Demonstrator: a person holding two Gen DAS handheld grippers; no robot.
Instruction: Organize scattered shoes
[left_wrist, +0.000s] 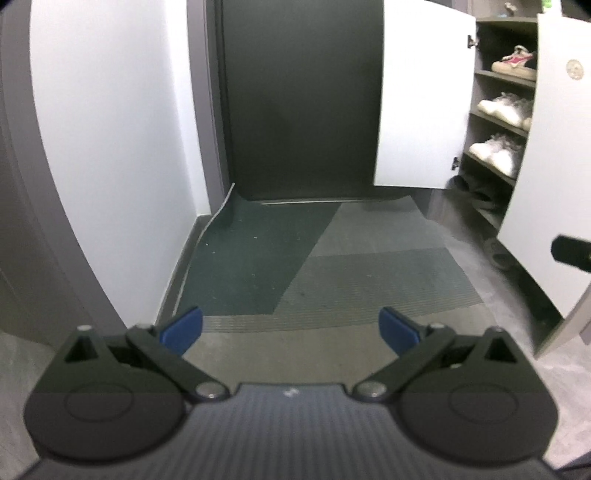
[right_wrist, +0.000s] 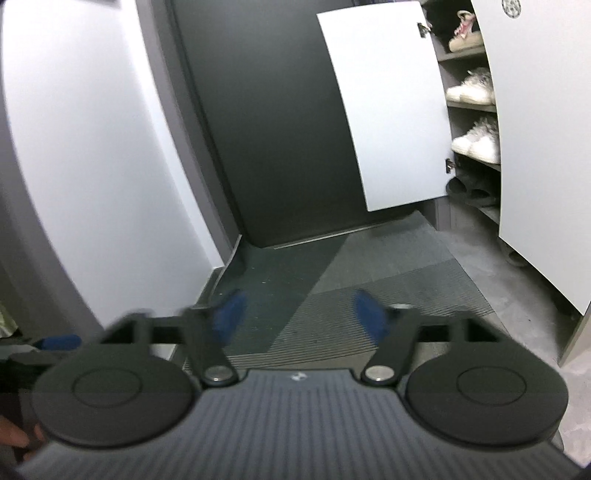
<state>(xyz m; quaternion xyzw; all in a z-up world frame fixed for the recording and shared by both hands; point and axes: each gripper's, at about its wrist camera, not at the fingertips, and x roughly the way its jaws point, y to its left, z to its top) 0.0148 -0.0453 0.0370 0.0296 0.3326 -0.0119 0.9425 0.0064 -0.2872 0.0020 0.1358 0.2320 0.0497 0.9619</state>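
The left tongs are wide open, with nothing between their blue pads. Only the floor mat shows under them.

The right tongs are wide open too. They look blurry, and they hold nothing. In the right wrist view, a bit of the left tongs pokes in low on the left side.

The shoes are far away from both tongs, up on the right. They sit in a shoe cupboard with two white doors swung open.

On a high shelf sits a tan shoe with pink on it. On the shelf below it is a pair of white shoes. Under that is another pair of white shoes. On the lowest shelf sit dark shoes, hard to make out in the shadow. One more grey shoe lies on the floor, partly hidden behind the nearer white door.

Straight ahead, past the mat, is a dark door. A white wall stands on the left. The mat has a dark green part on the far left and striped grey parts nearer and to the right. No shoes lie on the mat.
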